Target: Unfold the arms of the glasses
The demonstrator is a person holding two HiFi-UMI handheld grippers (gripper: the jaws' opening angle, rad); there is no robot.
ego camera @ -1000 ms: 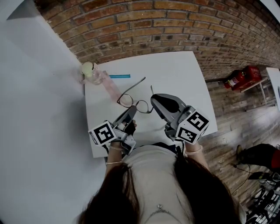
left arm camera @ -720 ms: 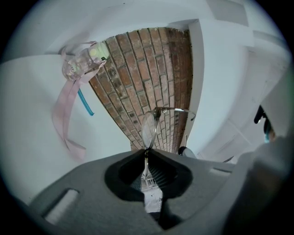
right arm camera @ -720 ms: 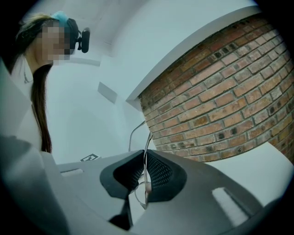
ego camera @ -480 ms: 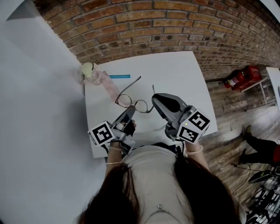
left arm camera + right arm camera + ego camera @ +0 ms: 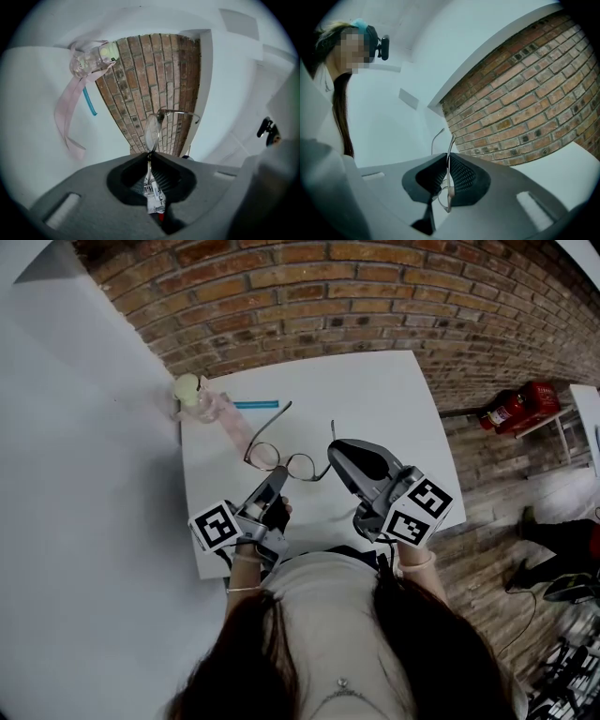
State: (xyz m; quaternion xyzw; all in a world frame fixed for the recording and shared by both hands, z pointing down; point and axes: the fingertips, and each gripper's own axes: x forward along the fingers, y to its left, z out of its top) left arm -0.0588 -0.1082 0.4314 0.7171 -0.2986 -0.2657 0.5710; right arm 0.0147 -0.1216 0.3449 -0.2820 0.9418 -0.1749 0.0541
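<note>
Brick wall [image 5: 375,296] backs a white worktop [image 5: 375,399]; the glasses [image 5: 281,460] hang over it. Left tongs [image 5: 149,157] clamp the frame beside a lens. Right tongs [image 5: 447,161] clamp one thin arm. Light, fragile wire, I reckon: grip near hinges.

Head view looks steeply down; gripper views closely share glasses [image 5: 263,456].

Bottle [image 5: 190,390], teal stick [image 5: 256,404] — white table [image 5: 375,399].
</note>
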